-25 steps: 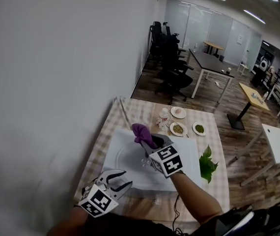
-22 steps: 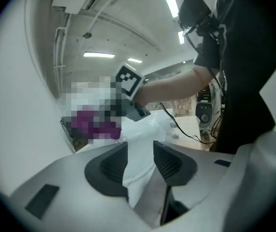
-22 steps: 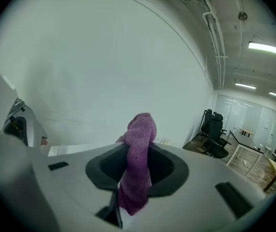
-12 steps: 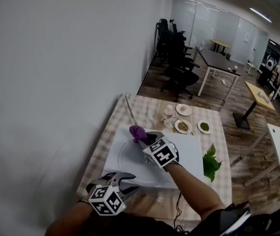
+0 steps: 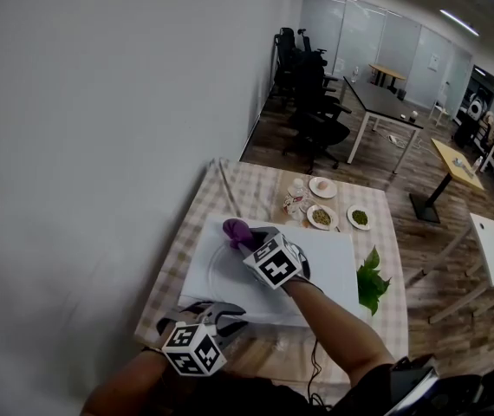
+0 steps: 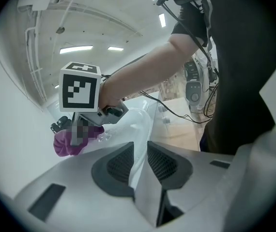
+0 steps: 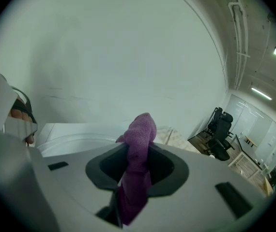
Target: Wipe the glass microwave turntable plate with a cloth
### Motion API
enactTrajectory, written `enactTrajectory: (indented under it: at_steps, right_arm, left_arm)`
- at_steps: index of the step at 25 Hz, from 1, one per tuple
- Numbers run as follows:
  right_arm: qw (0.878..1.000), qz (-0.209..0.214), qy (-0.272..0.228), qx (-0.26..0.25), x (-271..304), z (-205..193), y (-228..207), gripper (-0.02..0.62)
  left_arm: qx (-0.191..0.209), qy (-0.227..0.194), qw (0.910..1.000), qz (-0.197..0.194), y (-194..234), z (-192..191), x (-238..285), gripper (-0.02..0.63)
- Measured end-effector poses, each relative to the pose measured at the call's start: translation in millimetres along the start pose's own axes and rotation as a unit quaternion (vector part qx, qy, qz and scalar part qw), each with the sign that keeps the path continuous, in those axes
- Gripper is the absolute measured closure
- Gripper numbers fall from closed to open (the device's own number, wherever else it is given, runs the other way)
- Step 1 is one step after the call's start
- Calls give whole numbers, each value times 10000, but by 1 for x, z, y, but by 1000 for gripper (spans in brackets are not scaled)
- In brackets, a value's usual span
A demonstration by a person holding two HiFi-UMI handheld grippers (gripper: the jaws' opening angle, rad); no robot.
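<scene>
The clear glass turntable plate (image 5: 228, 282) lies on a white board (image 5: 334, 267) on the checkered table. My right gripper (image 5: 251, 243) is shut on a purple cloth (image 5: 235, 230) and holds it over the plate's far rim. In the right gripper view the cloth (image 7: 139, 144) stands up from between the jaws. My left gripper (image 5: 230, 319) is at the plate's near edge. In the left gripper view the plate's rim (image 6: 134, 124) runs between its jaws, which have just been closing, and the pads (image 6: 121, 163) sit against the glass.
Three small dishes (image 5: 321, 217) and a small bottle stand at the board's far side. Green leaves (image 5: 370, 286) lie to the right of the board. A blank wall runs along the table's left. A cable (image 5: 312, 354) hangs off the near edge.
Both grippers have come down toward the plate. The left jaws have narrowed from wide open onto the plate's near rim. The cloth has dropped closer to the plate's far side.
</scene>
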State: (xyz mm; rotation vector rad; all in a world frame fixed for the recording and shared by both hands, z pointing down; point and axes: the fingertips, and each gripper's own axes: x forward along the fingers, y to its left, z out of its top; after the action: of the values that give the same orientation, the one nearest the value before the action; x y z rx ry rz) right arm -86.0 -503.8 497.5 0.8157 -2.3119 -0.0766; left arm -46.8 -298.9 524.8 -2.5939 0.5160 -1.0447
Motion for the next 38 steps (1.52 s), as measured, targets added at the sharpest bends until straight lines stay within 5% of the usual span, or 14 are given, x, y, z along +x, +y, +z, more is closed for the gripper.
enactTrajectory:
  at_steps: [21,38]
  right_arm:
    - [9988,26,267,-421,-5,-16,-4,486]
    - [9976,-383,570,21,-55,-71,-55,486]
  left_arm:
    - [-803,61,9967,-85,-1,-11,14,510]
    - [-926,13,9956,-145,0,-13,16,509]
